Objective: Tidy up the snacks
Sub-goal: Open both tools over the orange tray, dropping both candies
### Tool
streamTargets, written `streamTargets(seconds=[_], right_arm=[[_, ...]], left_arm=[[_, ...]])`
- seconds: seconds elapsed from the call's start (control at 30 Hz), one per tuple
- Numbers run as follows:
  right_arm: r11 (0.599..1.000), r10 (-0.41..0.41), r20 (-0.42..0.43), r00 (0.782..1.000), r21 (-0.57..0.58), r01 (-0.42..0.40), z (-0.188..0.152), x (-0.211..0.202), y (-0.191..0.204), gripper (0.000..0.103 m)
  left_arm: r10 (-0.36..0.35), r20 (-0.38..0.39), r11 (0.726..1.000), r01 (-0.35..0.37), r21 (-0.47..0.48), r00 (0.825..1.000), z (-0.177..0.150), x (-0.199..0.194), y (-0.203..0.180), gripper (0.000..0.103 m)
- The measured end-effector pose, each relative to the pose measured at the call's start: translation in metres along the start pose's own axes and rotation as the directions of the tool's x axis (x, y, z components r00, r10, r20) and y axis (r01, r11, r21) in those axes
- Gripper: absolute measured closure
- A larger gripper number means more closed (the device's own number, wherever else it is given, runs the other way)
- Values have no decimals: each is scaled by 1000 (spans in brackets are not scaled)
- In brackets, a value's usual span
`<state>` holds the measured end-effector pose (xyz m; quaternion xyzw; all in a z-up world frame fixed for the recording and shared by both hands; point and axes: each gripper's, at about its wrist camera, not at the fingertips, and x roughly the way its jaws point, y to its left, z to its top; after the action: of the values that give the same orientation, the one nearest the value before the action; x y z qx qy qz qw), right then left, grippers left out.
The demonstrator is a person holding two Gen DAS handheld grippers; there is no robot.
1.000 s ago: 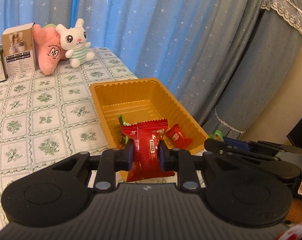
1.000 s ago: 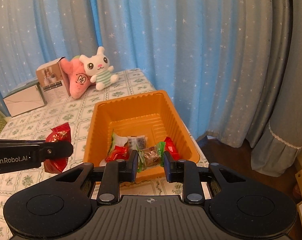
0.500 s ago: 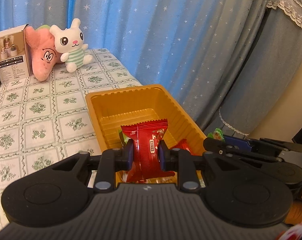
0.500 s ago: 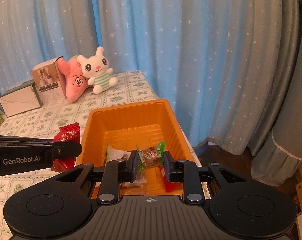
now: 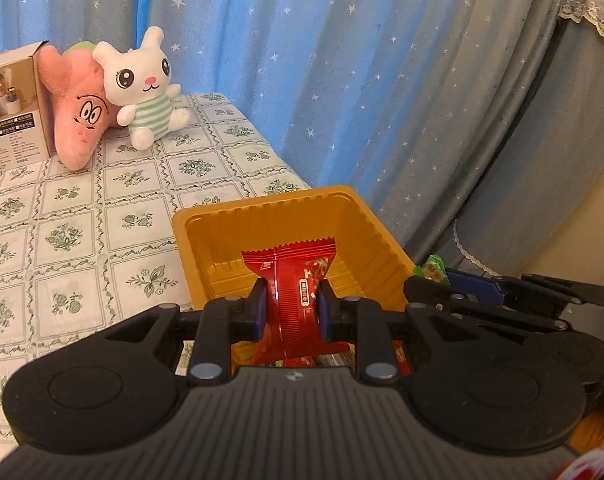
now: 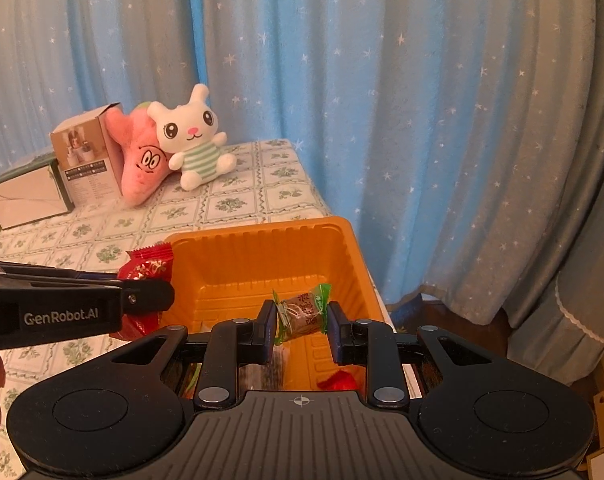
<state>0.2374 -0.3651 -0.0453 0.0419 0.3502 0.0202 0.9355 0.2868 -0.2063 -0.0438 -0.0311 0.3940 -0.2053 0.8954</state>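
left gripper [image 5: 291, 312]: clenched on red snack packet [image 5: 291, 280] | right gripper [image 6: 301, 326]: grasping green-ended candy [image 6: 302, 314] | both over orange tray [image 6: 261, 236]

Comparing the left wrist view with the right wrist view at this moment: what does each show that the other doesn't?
Left wrist only: the left tongs seen from behind, clamped on a red snack packet.
Right wrist only: the right tongs pinching a green-ended candy, a grey box, and a red wrapper lying in the tray.
Both: the orange tray, the white bunny plush, the pink plush, the starred curtain.
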Motion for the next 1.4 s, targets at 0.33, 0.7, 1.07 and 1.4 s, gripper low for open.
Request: streamTargets(seconds=[0.33,0.7,1.07,1.4], right_arm=[[1000,3,-22,1000,27,-2,7,26,-8,76],[999,-3,-27,1000,52,4,8,33,-16,76],[997,15,-30,999,71,-12,8,33,-16,76],[993,84,11,996,85,-85,27,36,-5,76]], left_arm=[[0,-17,1000,0,-4,1000,12,28,6,81],[12,-15,999,-13,-31,1000,15,41,17,60],[66,-12,998,-66,-8,998,-6,20,27,57],[115,8,993,-115,1,993,-20,2,36,53]])
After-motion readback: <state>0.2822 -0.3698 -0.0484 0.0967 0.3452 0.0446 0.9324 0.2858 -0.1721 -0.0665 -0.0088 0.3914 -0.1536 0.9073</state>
